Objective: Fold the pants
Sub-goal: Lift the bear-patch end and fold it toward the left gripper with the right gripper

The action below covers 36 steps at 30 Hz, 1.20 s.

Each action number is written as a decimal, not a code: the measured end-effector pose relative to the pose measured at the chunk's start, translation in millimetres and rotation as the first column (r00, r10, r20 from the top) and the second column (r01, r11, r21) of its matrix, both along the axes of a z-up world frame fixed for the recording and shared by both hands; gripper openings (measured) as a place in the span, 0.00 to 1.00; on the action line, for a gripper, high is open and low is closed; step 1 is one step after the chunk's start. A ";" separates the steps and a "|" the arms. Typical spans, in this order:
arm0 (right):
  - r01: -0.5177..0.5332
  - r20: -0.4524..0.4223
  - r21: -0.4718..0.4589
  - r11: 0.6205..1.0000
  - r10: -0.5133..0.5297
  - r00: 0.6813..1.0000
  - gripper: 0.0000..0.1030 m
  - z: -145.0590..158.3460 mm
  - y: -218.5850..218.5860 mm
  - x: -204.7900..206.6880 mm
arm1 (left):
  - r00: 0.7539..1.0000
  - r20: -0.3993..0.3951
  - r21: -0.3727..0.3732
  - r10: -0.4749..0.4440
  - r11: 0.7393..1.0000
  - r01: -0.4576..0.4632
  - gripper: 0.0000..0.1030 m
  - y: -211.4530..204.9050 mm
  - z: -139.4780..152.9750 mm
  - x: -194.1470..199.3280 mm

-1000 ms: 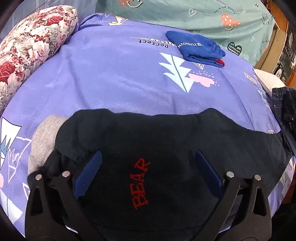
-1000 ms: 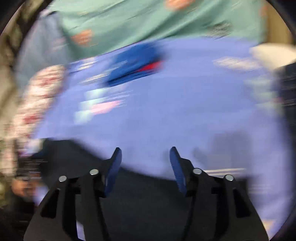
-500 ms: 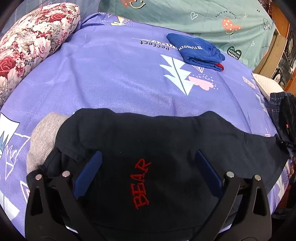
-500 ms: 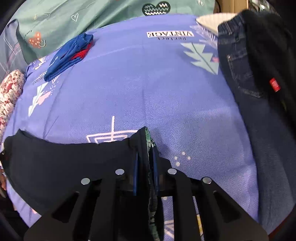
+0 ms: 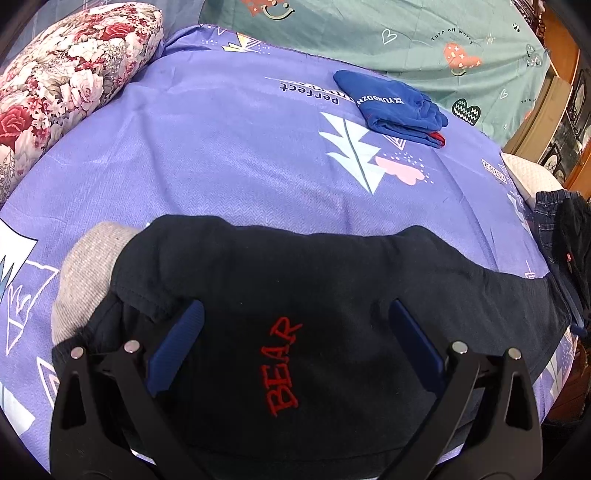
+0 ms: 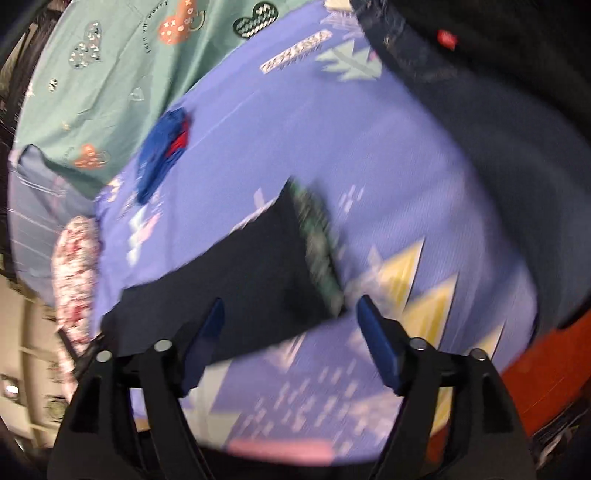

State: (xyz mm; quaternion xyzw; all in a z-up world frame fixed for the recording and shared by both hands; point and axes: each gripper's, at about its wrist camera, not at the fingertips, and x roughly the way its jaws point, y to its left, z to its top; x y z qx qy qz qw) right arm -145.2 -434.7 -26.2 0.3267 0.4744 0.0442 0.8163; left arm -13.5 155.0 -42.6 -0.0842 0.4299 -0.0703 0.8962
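Note:
Dark navy pants (image 5: 295,280) with red "BEAR" lettering lie flat across the near part of the purple bedsheet (image 5: 229,147), grey waistband at the left. My left gripper (image 5: 295,317) is open and hovers just above the lettering. In the blurred right wrist view the pants' leg end (image 6: 266,258), with a green patterned cuff, lies on the sheet. My right gripper (image 6: 291,314) is open and empty just behind that cuff.
A folded blue garment (image 5: 391,103) lies at the back of the bed. A floral pillow (image 5: 66,81) is at the left. Dark jeans (image 5: 554,221) are piled at the right edge. A teal sheet (image 5: 388,33) lies behind.
My right gripper was shut on the leg cuff half a second ago; now it is open and drawn back, the cuff lying on the sheet. The left gripper has hardly moved.

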 end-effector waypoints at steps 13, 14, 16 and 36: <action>0.041 -0.024 0.057 0.998 -0.040 0.999 0.82 -24.3 39.2 33.9 | 0.999 0.040 -0.075 0.004 0.997 -0.001 0.98 10.8 2.7 -7.9; 0.047 -0.016 0.048 0.998 -0.046 0.999 0.82 -24.3 41.6 34.2 | 0.999 0.043 -0.079 0.005 0.997 -0.001 0.98 11.1 3.1 -8.4; 0.044 0.016 0.046 0.998 -0.045 0.999 0.75 -26.0 45.6 31.9 | 0.999 0.048 -0.087 0.003 0.996 0.001 0.98 11.8 3.4 -9.1; -0.620 0.018 -0.576 0.533 0.766 0.642 0.14 -16.6 378.2 75.7 | 0.997 0.078 -0.133 0.012 0.991 -0.002 0.98 17.8 5.6 -13.7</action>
